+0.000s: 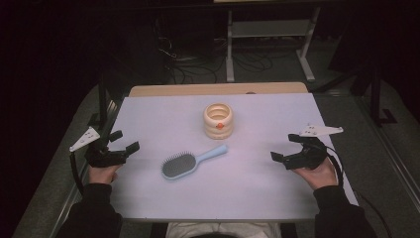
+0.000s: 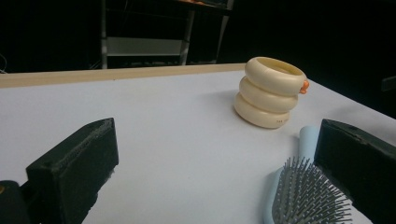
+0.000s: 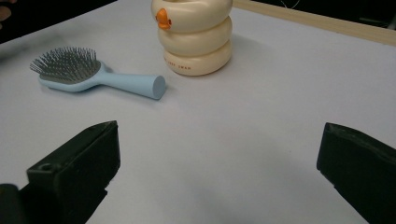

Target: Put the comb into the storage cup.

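High view: we are holding the left hand-held gripper (image 1: 125, 141) and right hand-held gripper (image 1: 285, 148) near opposite side edges of the pale counter (image 1: 257, 183), jaws spread wide, gripping nothing. Bare surface is lying open between each and the blue hairbrush (image 1: 187, 162) at centre. A cream ringed container (image 1: 219, 120) is standing just behind it. A metal shelf frame (image 1: 270, 29) is standing in the dark room beyond.

Table (image 1: 257, 188): hairbrush (image 1: 188, 162), duck cup (image 1: 219, 120)
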Demonstrator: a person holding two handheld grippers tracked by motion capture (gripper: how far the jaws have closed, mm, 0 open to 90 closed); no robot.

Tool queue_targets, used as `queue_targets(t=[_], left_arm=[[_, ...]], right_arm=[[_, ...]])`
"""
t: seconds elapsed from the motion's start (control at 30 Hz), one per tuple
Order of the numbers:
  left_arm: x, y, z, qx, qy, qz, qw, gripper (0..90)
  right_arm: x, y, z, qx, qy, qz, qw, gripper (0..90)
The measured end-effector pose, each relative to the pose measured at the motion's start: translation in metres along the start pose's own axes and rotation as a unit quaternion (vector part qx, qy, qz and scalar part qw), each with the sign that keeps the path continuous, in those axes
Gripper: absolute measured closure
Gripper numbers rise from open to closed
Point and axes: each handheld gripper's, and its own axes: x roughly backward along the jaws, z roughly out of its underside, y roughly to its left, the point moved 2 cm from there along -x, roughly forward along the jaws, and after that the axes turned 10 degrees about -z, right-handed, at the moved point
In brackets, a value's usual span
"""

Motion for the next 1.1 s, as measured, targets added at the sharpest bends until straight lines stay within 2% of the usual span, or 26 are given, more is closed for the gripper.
queue_targets(t=[0.73,1.1], left_arm=[[0.000,-0.001,0.000,0.000,0.003,0.000,1.0000,0.0],[-0.002,-0.001,0.001,-0.003,0.007,-0.001,1.0000,0.0]], right_arm=[[0.001,0.001,-0.001,0.002,0.001,-0.003,1.0000,0.0],[0.006,0.002,-0.014,0.003,0.005,-0.008,1.0000,0.0]])
